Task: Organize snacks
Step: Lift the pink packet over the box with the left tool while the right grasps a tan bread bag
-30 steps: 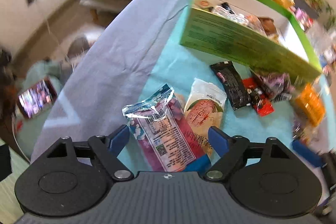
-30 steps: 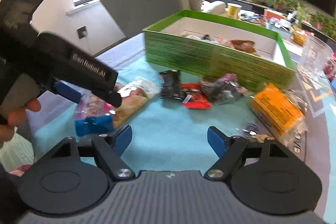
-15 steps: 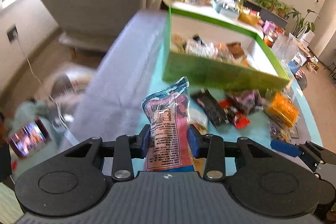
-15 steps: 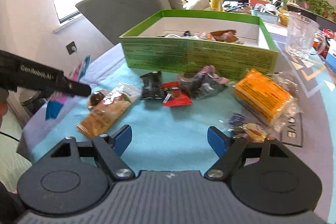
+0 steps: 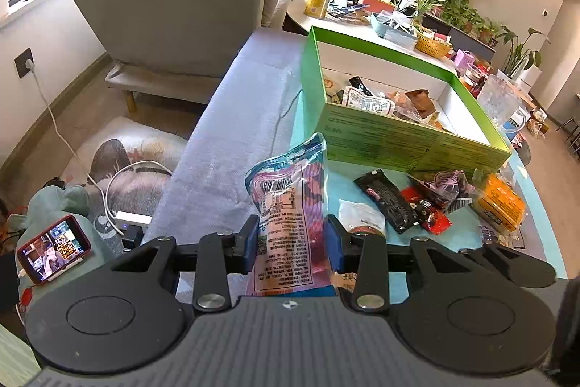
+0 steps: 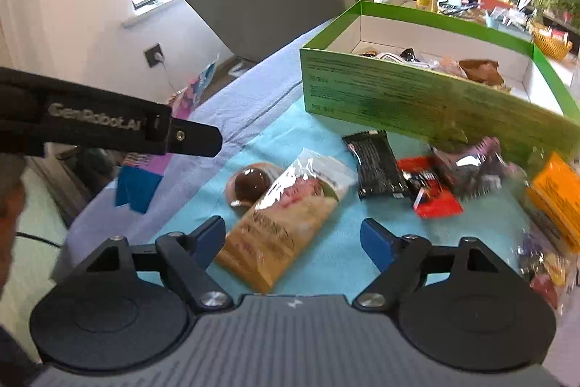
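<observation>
Left wrist view: my left gripper is clamped on the pink-and-blue snack packet, blue pads pressing both its sides. Packet stands upright btwn the fingers, its crimped top edge up near the front wall of the green box. Box sits on the teal cloth w/ several wrapped snacks already inside. In front of the box, on the cloth: black wrapper, red wrapper touching it, a purple foil pack and an orange pack further right. A clear-topped pack lies just right of my fingers. Red phone sits on the floor at lower left.

Right wrist view: my right gripper is spread wide, nothing btwn the pads. It hovers over the tan snack pack, which lies flat on the cloth w/ a round choc-coloured snack touching its left side. Black wrapper and red wrapper are beyond, near the green box. Left gripper's black arm crosses at left; the pink-and-blue packet shows partly behind and below it, off the table edge. Right edge is blurred.
</observation>
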Demonstrator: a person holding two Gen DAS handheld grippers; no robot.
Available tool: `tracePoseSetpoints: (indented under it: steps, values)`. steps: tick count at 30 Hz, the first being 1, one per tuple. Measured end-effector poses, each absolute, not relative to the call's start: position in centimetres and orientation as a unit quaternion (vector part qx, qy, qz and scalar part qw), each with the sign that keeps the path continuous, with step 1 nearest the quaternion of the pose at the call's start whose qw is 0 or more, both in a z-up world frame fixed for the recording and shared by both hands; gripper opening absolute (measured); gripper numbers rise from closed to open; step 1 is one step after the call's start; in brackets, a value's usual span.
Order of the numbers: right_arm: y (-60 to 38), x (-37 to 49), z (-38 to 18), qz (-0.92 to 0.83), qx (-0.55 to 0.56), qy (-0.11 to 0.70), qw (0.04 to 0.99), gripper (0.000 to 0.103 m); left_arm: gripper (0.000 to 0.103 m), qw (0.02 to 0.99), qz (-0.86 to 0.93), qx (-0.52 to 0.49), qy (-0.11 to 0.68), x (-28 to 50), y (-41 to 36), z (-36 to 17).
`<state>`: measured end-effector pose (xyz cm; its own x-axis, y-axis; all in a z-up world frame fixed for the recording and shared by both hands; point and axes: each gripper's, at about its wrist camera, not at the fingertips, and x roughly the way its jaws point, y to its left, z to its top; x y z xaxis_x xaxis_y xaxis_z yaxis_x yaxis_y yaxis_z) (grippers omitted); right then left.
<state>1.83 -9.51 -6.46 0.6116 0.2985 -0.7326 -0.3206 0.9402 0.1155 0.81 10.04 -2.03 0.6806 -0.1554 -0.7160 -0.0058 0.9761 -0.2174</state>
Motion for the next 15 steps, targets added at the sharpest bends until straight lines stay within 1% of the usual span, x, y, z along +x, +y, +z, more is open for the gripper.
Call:
tracePoseSetpoints:
  steps: [4, 7, 10, 12, 15]
  values:
    - [-8.2, 2.7, -7.4, 0.166, -0.032, 0.422, 0.891, 0.061, 0.035, 0.912, -0.052, -0.103, 0.393, 1.1, 10.3, -2.1]
    - [-7.8, 2.5, -7.5, 0.164, -0.058, 0.416, 0.892, 0.060, 0.035, 0.912, -0.062, -0.110, 0.391, 1.5, 10.5, -2.3]
    - [-8.9, 2.0, -7.2, 0.160, -0.054, 0.413, 0.895, 0.060, 0.035, 0.911, -0.068, -0.116, 0.389, 1.9, 10.8, -2.4]
    - [-10.1, 1.7, -6.8, 0.149, -0.048, 0.420, 0.894, 0.054, 0.035, 0.911, -0.070, -0.119, 0.388, 2.3, 11.0, -2.4]
    - [-12.1, 1.0, -6.7, 0.132, -0.046, 0.427, 0.893, 0.051, 0.036, 0.911, -0.076, -0.121, 0.387, 2.8, 10.9, -2.3]
